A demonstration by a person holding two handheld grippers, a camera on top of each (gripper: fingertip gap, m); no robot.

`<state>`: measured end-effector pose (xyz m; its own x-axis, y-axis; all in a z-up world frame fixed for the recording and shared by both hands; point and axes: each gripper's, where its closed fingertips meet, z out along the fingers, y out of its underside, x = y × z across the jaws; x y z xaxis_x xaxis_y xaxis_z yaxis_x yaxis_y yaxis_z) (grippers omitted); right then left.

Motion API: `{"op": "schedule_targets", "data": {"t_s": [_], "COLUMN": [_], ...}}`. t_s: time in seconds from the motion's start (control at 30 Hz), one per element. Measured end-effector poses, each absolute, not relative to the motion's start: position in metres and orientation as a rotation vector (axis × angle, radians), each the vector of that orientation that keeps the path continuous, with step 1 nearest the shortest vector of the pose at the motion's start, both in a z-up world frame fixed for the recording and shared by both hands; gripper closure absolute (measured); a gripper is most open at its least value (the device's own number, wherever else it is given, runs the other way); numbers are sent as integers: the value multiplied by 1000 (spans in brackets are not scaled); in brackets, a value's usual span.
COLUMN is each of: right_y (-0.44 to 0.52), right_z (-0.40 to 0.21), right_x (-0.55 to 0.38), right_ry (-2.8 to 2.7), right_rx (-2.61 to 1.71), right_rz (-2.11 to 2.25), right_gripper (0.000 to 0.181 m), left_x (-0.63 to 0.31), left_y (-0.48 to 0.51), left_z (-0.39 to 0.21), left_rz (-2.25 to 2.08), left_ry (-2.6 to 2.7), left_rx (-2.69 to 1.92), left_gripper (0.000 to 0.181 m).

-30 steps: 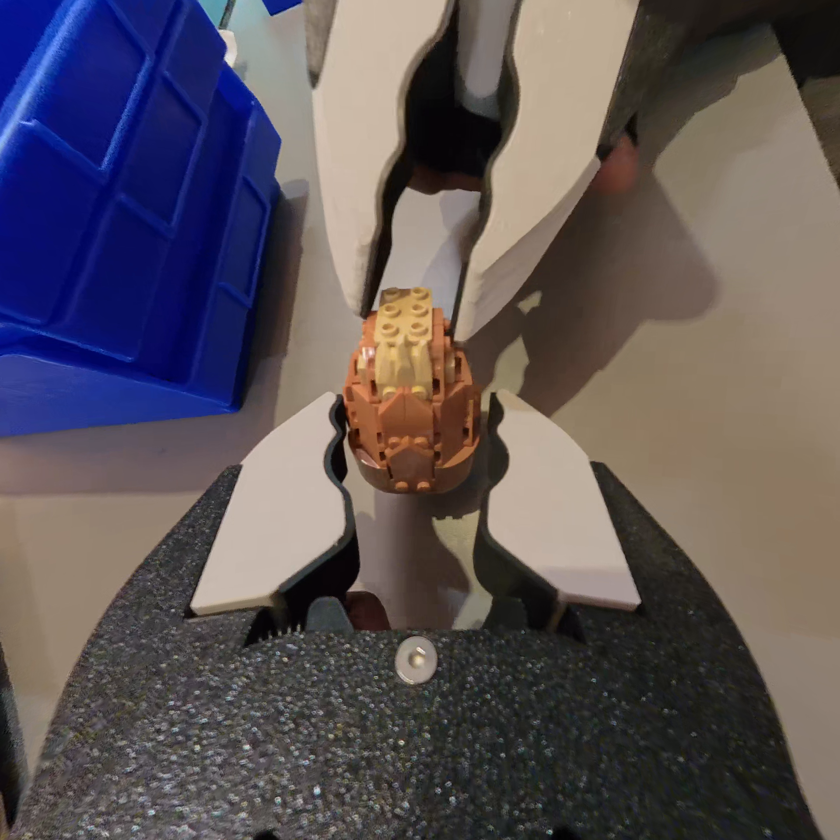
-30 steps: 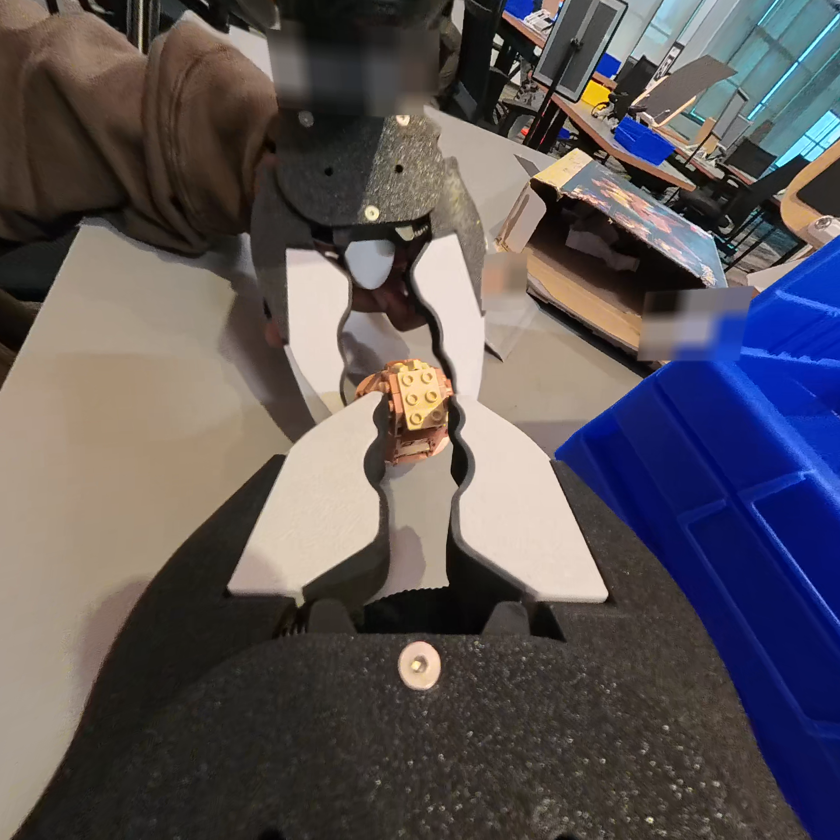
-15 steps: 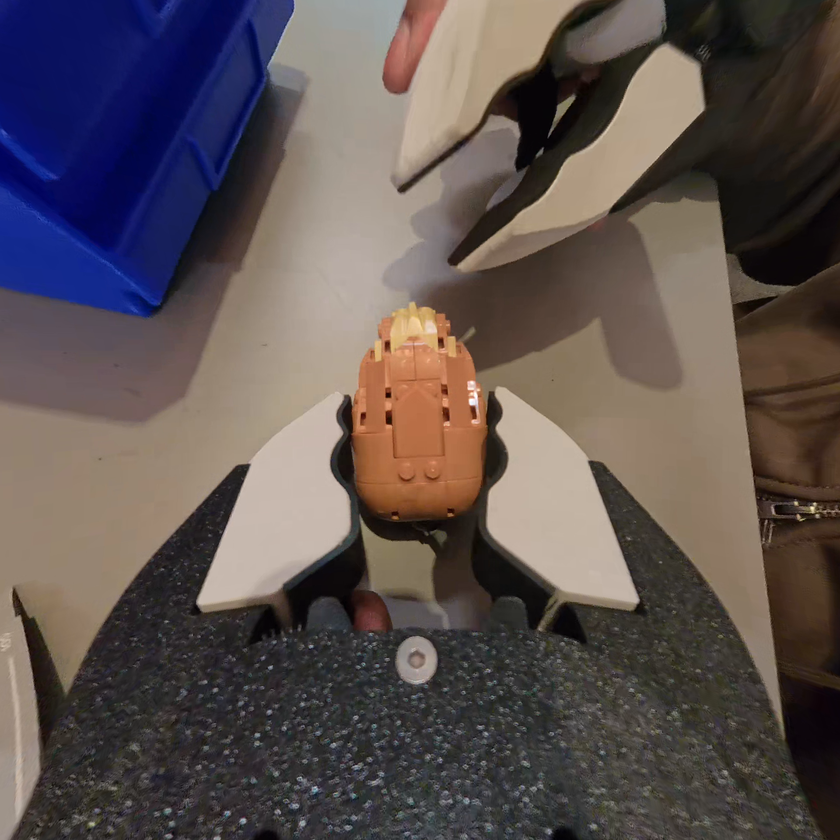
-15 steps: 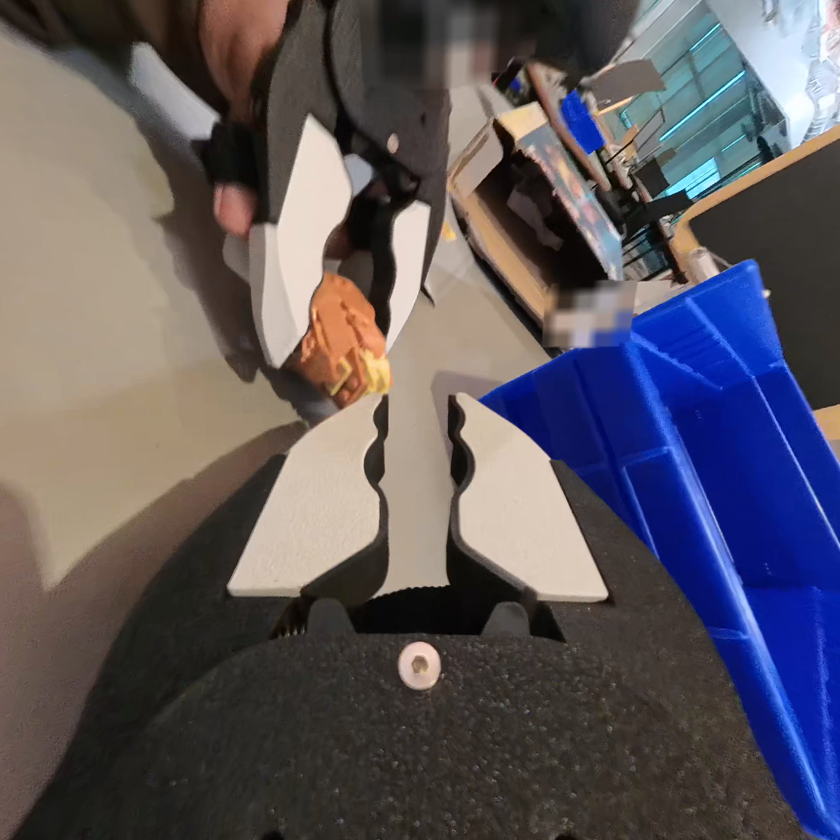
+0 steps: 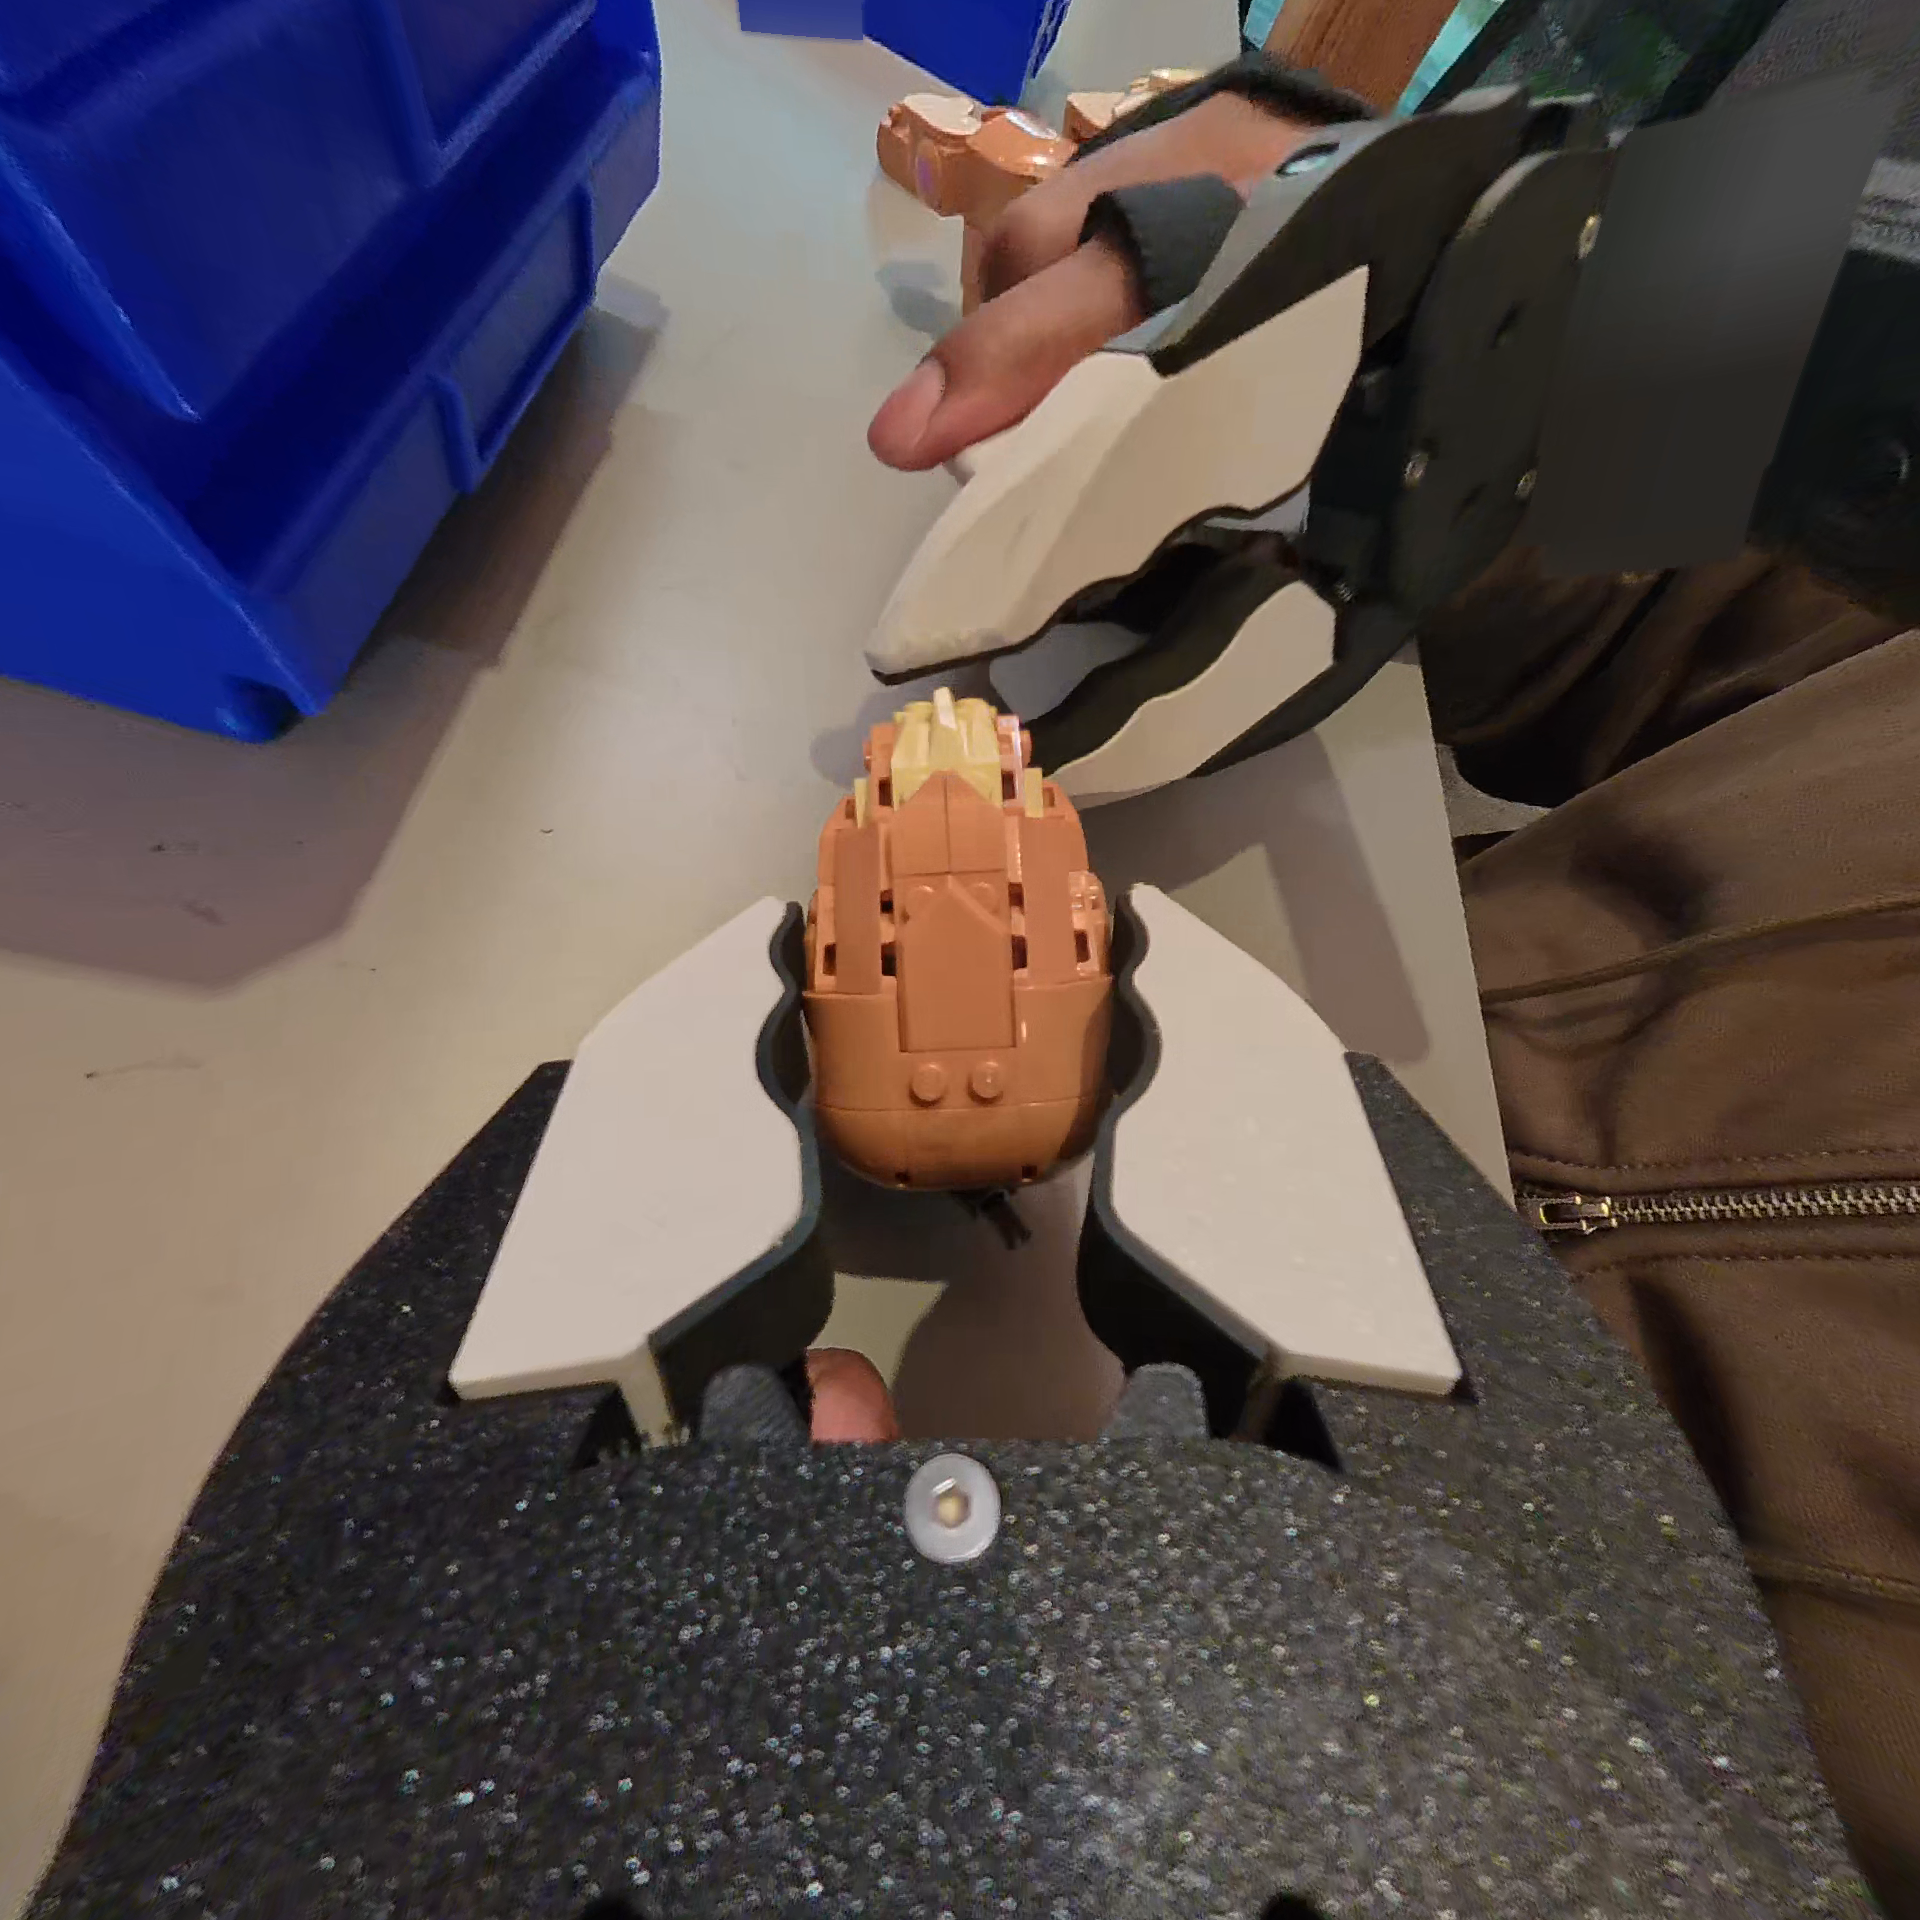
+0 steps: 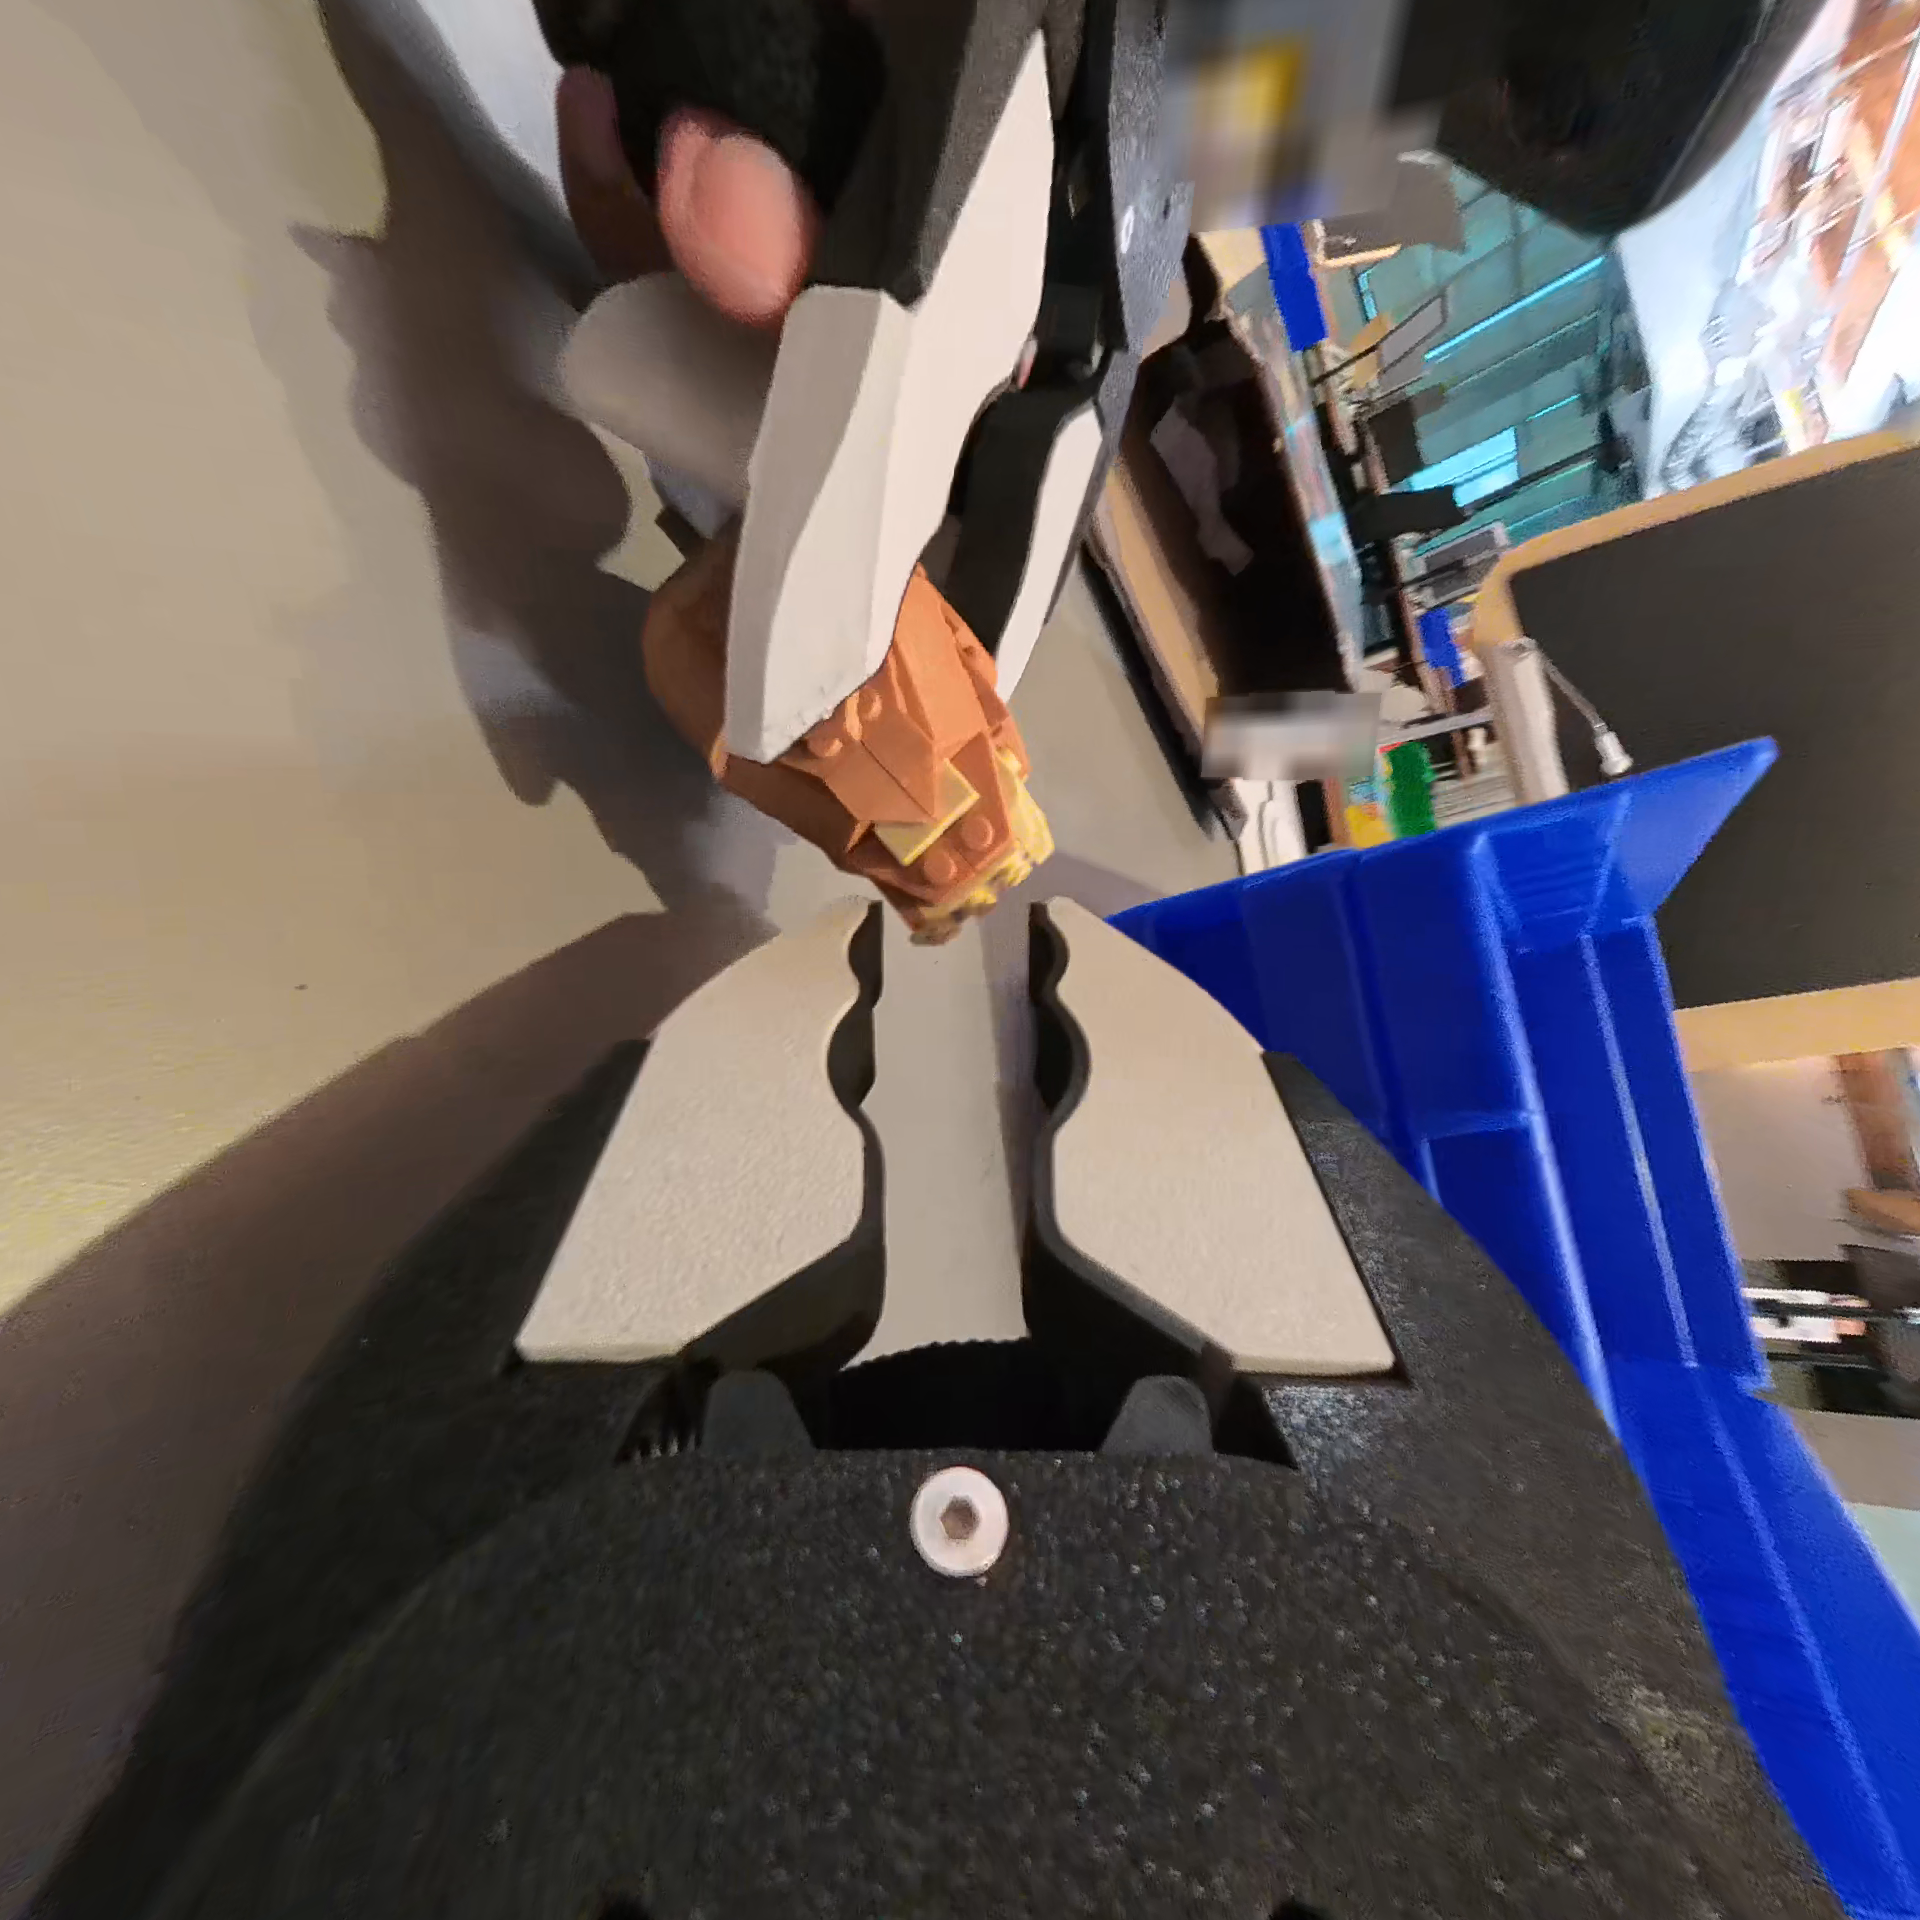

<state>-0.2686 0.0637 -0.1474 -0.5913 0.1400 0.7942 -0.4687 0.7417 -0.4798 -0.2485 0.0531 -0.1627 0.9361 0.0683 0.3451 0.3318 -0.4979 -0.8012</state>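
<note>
A: Between the fingers of the left gripper [image 5: 958,904], at the centre of the left wrist view, sits a brown brick-built model [image 5: 956,1018]. It is clamped on both flanks and lifted off the grey table [image 5: 312,1039], with its tan, spiky end pointing to 12 o'clock.

B: And the right gripper [image 6: 954,914]?

A: Its jaws stand a little apart with nothing between them. In its own view the model's tan end hangs just at their mouth, at 12 o'clock. I cannot tell whether it touches.

B: What lies around them?

A: A blue bin [image 5: 260,312] is at 10 o'clock in the left view. Loose brown brick pieces [image 5: 966,145] lie on the table at 12, behind the hand [image 5: 1039,291] that holds the right gripper. A brown jacket [image 5: 1714,1039] is at 3.
</note>
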Motion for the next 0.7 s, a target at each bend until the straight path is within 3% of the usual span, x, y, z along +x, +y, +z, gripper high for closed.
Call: {"op": "schedule_targets", "data": {"t_s": [0.33,0.7], "right_y": [63,64], "right_z": [-152,-148], "right_x": [-263,-254], "right_ry": [-1933,-2014], "right_rx": [448,438], "right_rz": [658,790], "right_gripper": [166,170], "left_x": [-242,-233], "left_y": [53,53], "left_z": [-176,-176], "left_rz": [-336,-325], "left_ry": [-243,-148], "left_rx": [-2153,-2172], "left_gripper": [125,125]}}
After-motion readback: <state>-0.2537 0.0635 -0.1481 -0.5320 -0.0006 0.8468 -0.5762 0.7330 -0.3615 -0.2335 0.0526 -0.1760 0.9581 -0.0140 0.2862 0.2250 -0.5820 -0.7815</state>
